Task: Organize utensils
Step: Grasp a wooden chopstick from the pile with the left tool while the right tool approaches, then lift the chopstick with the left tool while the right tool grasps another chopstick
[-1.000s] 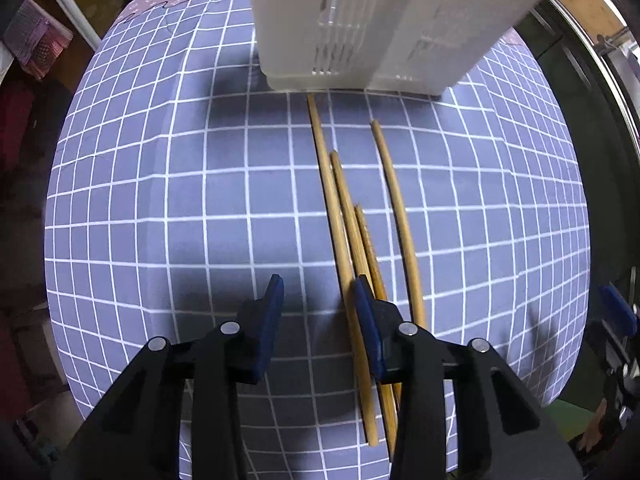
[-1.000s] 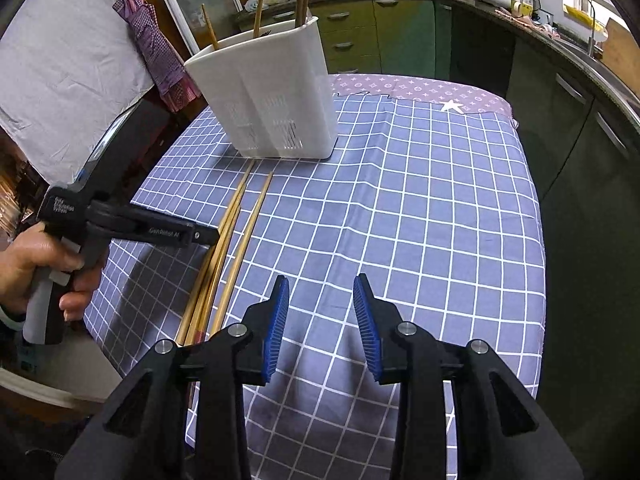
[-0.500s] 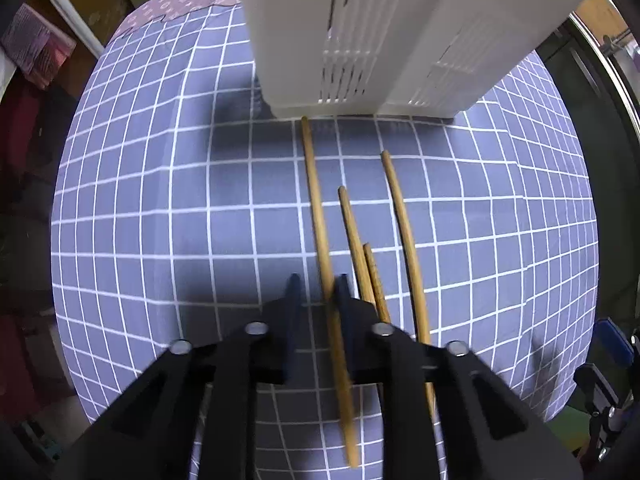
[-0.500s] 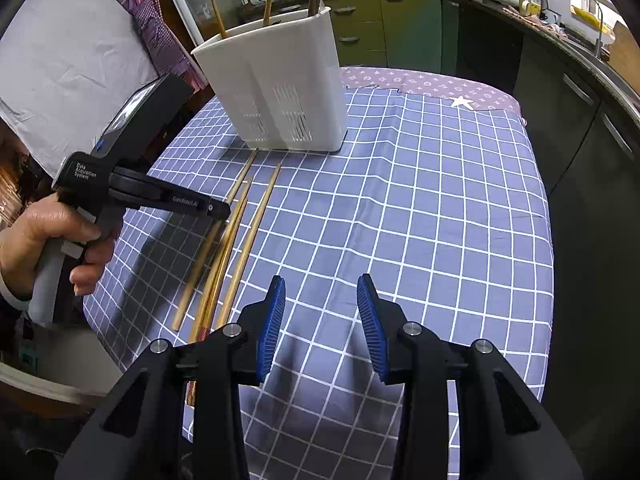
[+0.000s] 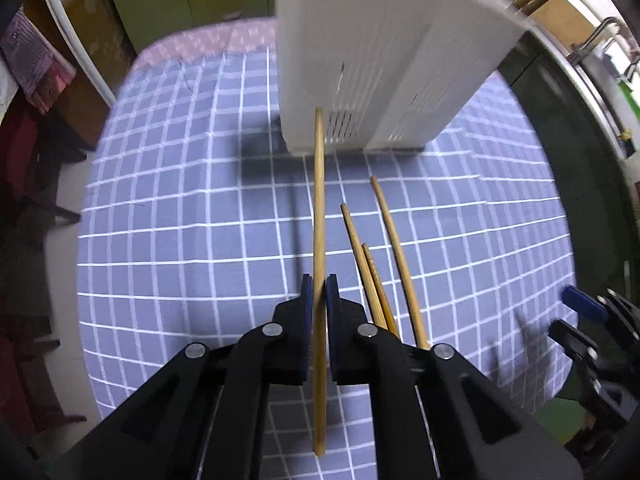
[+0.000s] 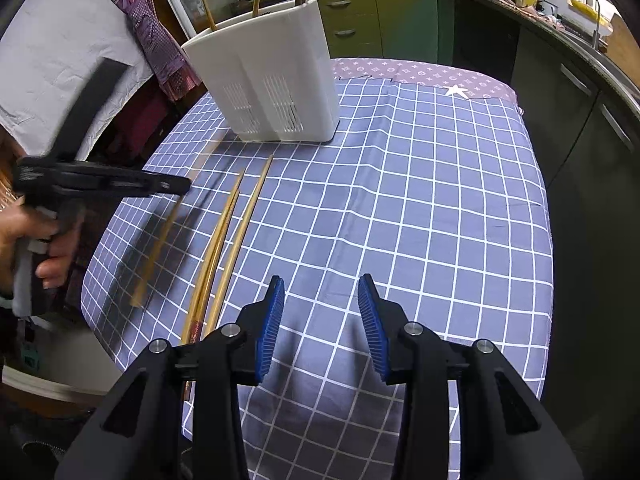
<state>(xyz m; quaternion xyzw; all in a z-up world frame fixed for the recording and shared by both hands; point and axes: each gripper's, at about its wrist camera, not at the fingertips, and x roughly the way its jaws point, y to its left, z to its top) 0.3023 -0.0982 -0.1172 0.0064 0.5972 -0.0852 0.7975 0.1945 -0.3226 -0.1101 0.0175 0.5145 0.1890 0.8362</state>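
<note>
My left gripper (image 5: 319, 280) is shut on a wooden chopstick (image 5: 319, 200) and holds it lifted off the cloth, its tip pointing at the white utensil holder (image 5: 384, 60). Three more chopsticks (image 5: 372, 264) lie on the checked cloth to its right. In the right wrist view the left gripper (image 6: 176, 185) shows at the left with the held chopstick (image 6: 160, 248) blurred below it. The lying chopsticks (image 6: 228, 240) and the holder (image 6: 272, 92), with several chopsticks standing in it, also show there. My right gripper (image 6: 320, 312) is open and empty above the cloth.
The table carries a blue-grey checked cloth (image 6: 420, 200), with its edge near at the left and front. Kitchen cabinets (image 6: 400, 12) and a counter stand behind. A cloth hangs at the left (image 6: 160, 52).
My left gripper closed on the leftmost chopstick and lifted it off the cloth, tilting toward the holder. The right gripper stayed open and shifted slightly.
</note>
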